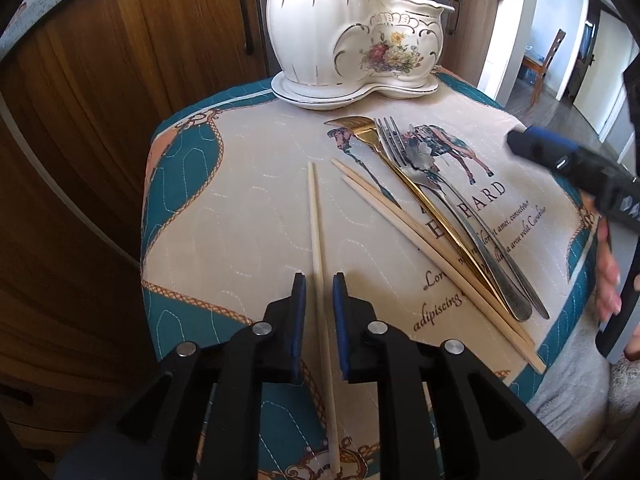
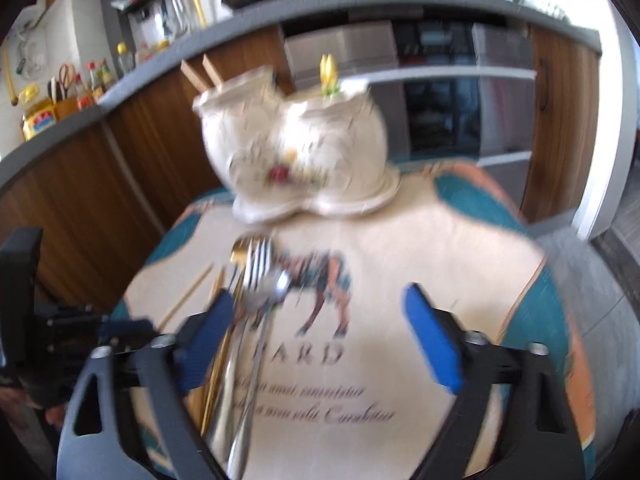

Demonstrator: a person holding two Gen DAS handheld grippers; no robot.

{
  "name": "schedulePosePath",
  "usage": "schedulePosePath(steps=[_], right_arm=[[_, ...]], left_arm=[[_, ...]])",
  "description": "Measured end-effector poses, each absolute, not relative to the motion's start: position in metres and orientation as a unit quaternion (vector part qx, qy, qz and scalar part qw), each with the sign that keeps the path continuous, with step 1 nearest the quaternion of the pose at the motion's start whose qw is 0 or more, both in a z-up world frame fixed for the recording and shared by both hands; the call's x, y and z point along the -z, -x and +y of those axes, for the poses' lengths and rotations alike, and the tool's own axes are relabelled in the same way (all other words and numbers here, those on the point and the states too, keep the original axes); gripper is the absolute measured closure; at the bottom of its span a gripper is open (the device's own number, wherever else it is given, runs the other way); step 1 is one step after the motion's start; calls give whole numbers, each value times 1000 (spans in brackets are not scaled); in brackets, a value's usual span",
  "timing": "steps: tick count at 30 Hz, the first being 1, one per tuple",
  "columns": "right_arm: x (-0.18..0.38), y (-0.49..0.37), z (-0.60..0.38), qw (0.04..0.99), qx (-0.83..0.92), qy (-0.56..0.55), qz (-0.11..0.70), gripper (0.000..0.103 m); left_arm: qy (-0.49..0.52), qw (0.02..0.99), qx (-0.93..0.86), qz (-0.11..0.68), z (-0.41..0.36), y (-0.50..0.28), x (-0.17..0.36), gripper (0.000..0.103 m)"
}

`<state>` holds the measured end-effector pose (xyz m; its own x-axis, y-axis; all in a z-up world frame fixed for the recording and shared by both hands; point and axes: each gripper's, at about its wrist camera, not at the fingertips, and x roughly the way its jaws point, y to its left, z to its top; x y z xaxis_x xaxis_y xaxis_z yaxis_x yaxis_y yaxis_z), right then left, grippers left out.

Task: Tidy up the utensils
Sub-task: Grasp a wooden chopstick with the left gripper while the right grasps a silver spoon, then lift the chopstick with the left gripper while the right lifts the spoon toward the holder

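In the left wrist view, the left gripper (image 1: 319, 280) has its jaws narrowly spread astride a lone chopstick (image 1: 318, 240) lying on the tabletop (image 1: 240, 208), without clearly touching it. In the blurred right wrist view, the right gripper (image 2: 320, 312) holds its jaws widely spread over the cutlery pile (image 2: 256, 288) before the ceramic holder (image 2: 296, 148).

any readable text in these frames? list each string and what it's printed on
All print is on the quilted cloth over the table:
"PARD", the end of a large word whose start lies under the cutlery.
"Lor", "adipiscing", "Curabitur": script lines, partly covered by the chopsticks and cutlery; the other words are too blurred or distorted to read.
Bottle and jar labels on the kitchen counter: too small and blurred.
Ceramic holder: floral decoration only, no text.
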<state>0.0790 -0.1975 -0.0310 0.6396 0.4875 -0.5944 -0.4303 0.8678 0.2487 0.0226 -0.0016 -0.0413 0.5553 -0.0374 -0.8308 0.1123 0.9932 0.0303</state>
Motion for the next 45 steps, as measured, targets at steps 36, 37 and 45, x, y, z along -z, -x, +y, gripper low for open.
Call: schedulePosePath(steps=[36, 37, 45], right_arm=[[12, -67, -184, 896, -299, -43, 326, 99], [9, -65, -187, 900, -298, -47, 315, 99], [-19, -56, -206, 929, -289, -79, 215, 99]], left_arm=[[-21, 921, 65, 383, 11, -17, 23, 99], [-18, 924, 68, 376, 11, -16, 21, 99], [2, 944, 75, 321, 15, -14, -4, 99]])
